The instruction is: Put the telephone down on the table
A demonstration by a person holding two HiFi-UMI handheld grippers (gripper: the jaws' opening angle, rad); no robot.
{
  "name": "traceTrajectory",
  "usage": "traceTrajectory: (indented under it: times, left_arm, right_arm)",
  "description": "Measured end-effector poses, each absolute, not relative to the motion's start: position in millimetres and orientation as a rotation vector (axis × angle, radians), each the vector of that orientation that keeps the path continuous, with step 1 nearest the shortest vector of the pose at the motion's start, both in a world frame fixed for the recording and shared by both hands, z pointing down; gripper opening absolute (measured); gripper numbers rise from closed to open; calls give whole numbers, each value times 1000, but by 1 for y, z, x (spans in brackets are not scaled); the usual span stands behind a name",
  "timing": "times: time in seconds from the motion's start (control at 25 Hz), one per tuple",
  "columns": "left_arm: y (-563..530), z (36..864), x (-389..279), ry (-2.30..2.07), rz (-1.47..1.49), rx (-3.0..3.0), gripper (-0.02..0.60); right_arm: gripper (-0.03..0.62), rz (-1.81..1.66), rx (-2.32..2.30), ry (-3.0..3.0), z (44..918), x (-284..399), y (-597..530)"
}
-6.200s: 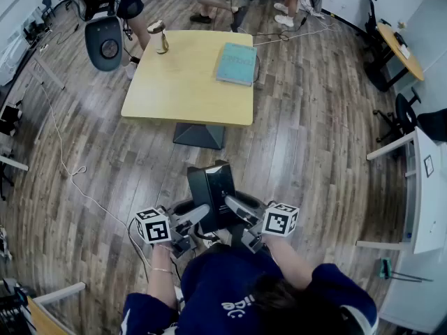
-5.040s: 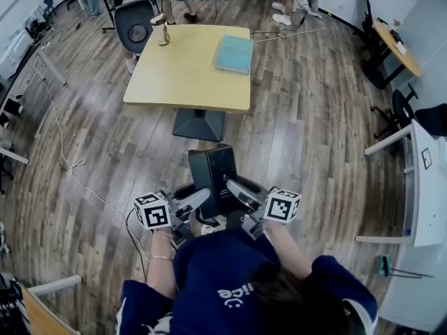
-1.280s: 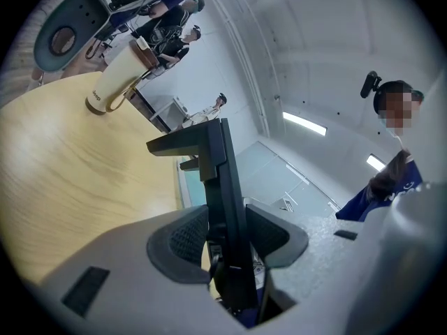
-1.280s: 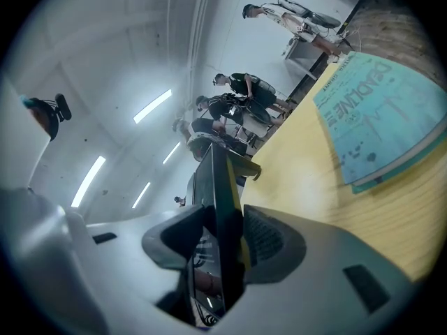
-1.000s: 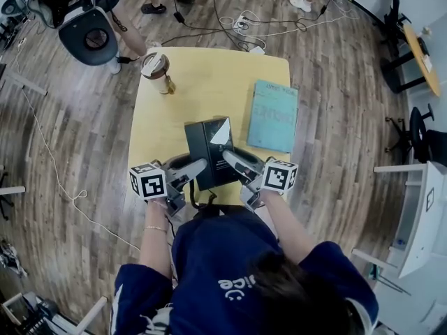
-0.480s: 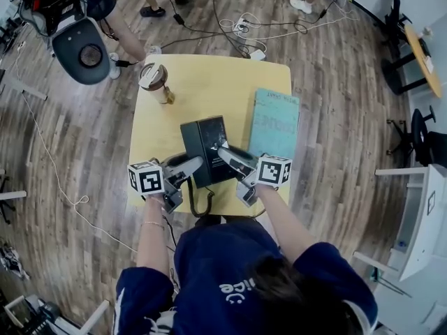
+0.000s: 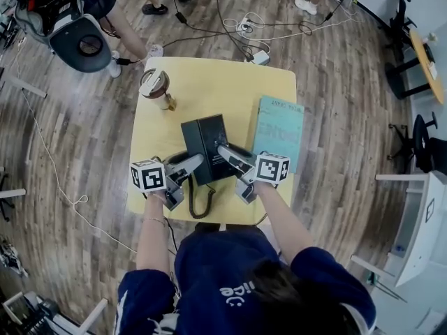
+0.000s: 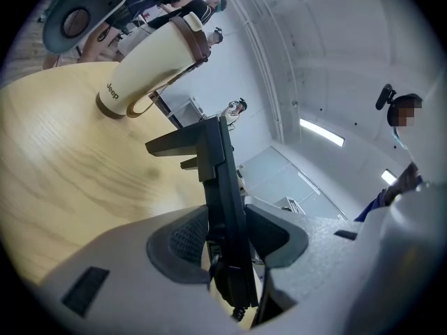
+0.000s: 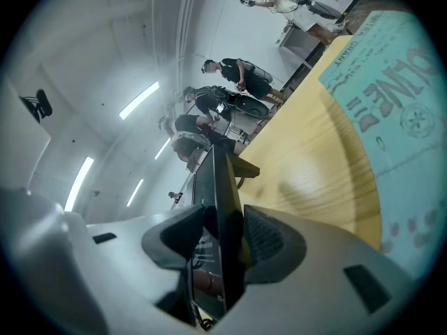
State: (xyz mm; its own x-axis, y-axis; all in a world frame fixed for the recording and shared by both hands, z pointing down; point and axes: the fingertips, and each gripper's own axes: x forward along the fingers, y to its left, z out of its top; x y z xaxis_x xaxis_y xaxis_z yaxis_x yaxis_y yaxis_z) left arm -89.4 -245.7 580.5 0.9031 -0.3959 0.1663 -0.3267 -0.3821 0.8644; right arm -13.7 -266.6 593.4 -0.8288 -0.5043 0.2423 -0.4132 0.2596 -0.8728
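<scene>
The black telephone (image 7: 206, 145) is over the near half of the yellow table (image 7: 209, 89), its coiled cord (image 7: 199, 202) trailing toward the near edge. My left gripper (image 7: 190, 165) is shut on its left side and my right gripper (image 7: 227, 153) on its right side. The left gripper view shows the phone's thin black edge (image 8: 222, 201) clamped between the pads of the left gripper (image 8: 227, 239). The right gripper view likewise shows the phone edge (image 9: 218, 208) pinched by the right gripper (image 9: 220, 239). I cannot tell whether the base touches the tabletop.
A cream travel cup (image 7: 157, 89) stands at the table's far left, tilted into sight as the cup (image 8: 150, 72) in the left gripper view. A teal book (image 7: 279, 132) lies right of the phone. A chair (image 7: 78, 39), floor cables and standing people are beyond the table.
Earlier I carried the phone across the floor toward the table. Over the last second it has stayed over the table's near half, both grips unchanged, with only a slight shift.
</scene>
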Motion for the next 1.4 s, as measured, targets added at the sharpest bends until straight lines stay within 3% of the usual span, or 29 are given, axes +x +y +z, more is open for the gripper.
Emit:
traceTrajectory:
  times: [1.4]
  left_arm:
    - [-275,628,-86,-551,105,2000,172]
  right_arm:
    - [181,-1620,-989,2573,630,-17,-296]
